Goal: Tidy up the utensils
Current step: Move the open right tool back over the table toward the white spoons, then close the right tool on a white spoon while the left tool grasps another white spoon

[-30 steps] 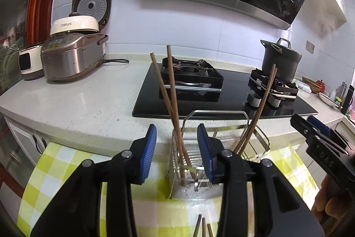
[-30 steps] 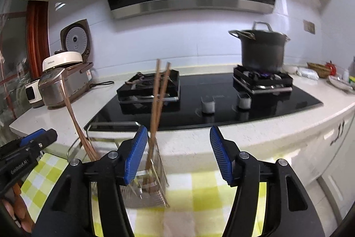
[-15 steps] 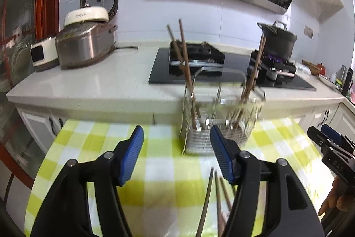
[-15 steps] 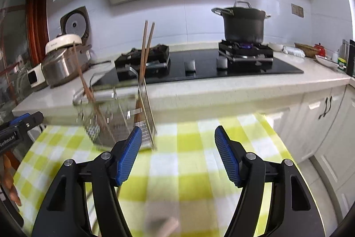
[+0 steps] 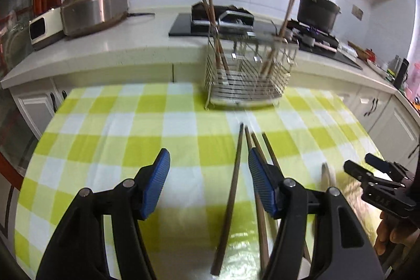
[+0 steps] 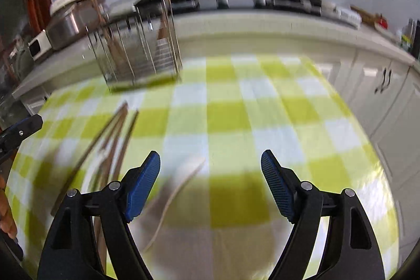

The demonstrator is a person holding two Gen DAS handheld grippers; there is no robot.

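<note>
A wire utensil rack (image 5: 246,78) stands at the far side of the green-checked tablecloth (image 5: 131,138), with brown chopsticks (image 5: 212,25) upright in it. Several loose chopsticks (image 5: 233,190) lie flat on the cloth in front of it. My left gripper (image 5: 207,183) hovers open just above them; one chopstick runs between its blue pads untouched. My right gripper (image 6: 210,188) is empty and its jaws are opening over the cloth. Blurred loose chopsticks (image 6: 105,138) lie to its left, and a pale spoon-like utensil (image 6: 181,188) lies near its left finger. The rack (image 6: 136,54) is at upper left there.
Behind the table runs a white counter (image 5: 105,43) with a rice cooker (image 5: 92,7), a black hob (image 5: 223,22) and a dark pot (image 5: 317,9). White cabinets (image 6: 383,85) stand to the right. The right gripper's tip (image 5: 378,183) and a hand show at the left view's right edge.
Both grippers have pulled back from the rack and dropped toward the cloth, tilting downward. Both sets of jaws stand wider than before. The loose chopsticks have come into view.
</note>
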